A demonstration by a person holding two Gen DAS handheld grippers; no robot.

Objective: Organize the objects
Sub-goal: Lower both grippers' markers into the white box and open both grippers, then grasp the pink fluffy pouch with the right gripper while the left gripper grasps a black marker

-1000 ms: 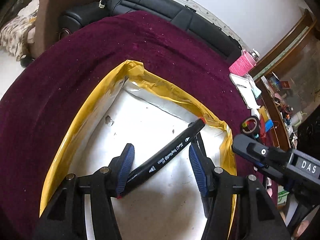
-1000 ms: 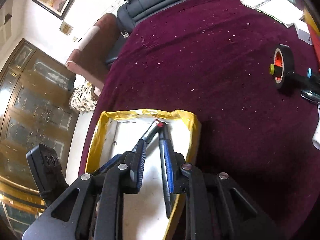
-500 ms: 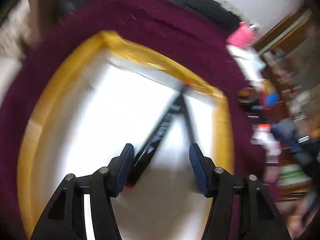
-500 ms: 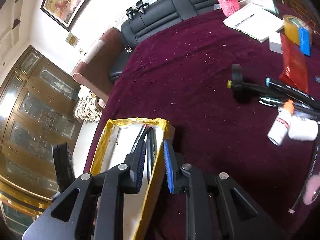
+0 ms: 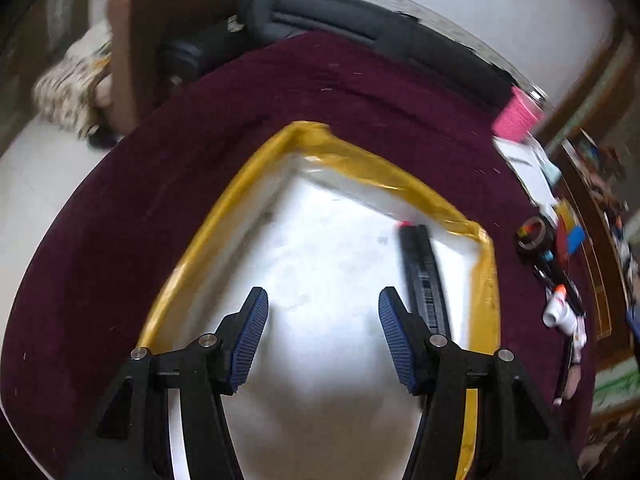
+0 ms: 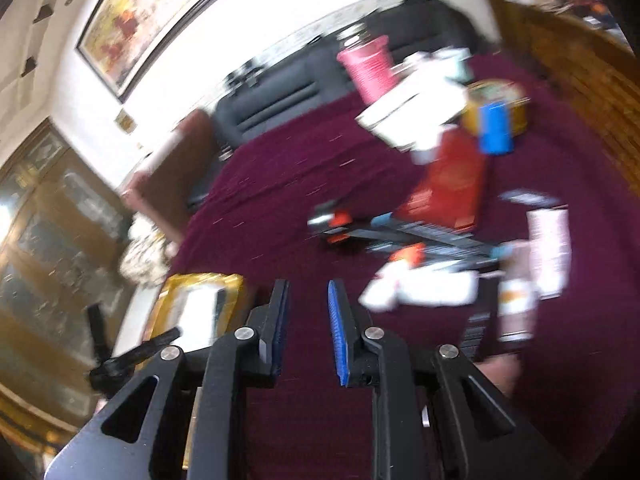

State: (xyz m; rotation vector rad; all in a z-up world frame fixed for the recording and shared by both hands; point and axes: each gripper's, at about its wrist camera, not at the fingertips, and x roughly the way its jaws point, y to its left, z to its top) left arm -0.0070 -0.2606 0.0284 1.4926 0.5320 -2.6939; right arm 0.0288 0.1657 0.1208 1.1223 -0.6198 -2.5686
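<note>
A white tray with a yellow taped rim (image 5: pixel 244 184) lies on the maroon tablecloth (image 5: pixel 120 216). Black markers (image 5: pixel 422 272) lie inside it along its right side. My left gripper (image 5: pixel 322 320) hangs over the tray, open and empty. My right gripper (image 6: pixel 306 316) is open with a narrow gap, empty, over the cloth to the right of the tray (image 6: pixel 192 300). Ahead of it lie black markers (image 6: pixel 420 236), a white glue bottle with an orange cap (image 6: pixel 416 288) and a black tape roll (image 6: pixel 332 224). The right wrist view is blurred.
At the table's right are a red packet (image 6: pixel 452 184), a blue object (image 6: pixel 496 128), a notepad (image 6: pixel 404 108) and a pink wrapped bottle (image 6: pixel 370 66). A black sofa (image 5: pixel 360 44) and a brown chair (image 5: pixel 152 48) stand beyond the table. The tape roll (image 5: pixel 534 236) also shows in the left wrist view.
The marker between the left fingers now lies in the tray beside the other one. The right gripper has left the tray and swung right toward the loose objects. Both views blurred by motion.
</note>
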